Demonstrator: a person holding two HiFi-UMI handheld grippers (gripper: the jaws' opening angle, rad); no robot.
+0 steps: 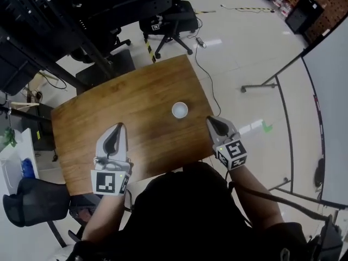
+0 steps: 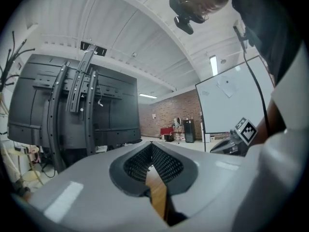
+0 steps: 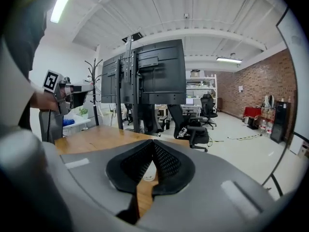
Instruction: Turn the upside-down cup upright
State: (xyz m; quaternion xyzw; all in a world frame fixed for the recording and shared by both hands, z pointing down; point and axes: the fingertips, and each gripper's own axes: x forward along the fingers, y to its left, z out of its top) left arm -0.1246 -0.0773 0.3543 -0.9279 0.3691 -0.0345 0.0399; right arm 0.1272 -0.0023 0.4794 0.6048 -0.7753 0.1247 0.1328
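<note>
A small white cup [image 1: 180, 110] stands on the wooden table [image 1: 130, 107], right of the middle; from above I see only a round white face with a rim. My right gripper [image 1: 209, 119] is shut and empty, its tips a short way to the right of the cup and nearer me, at the table's right edge. In the right gripper view the cup [image 3: 147, 172] shows low behind the closed tips [image 3: 153, 142]. My left gripper [image 1: 118, 126] hovers over the table's near left part, far from the cup, its jaws together [image 2: 152, 145] with nothing held.
A black office chair [image 1: 171, 23] stands beyond the table's far edge, and black display stands [image 1: 70, 15] fill the upper left. Another dark chair [image 1: 30, 203] sits at the near left. A whiteboard frame [image 1: 288, 75] is on the right, with a cable [image 1: 204, 64] across the floor.
</note>
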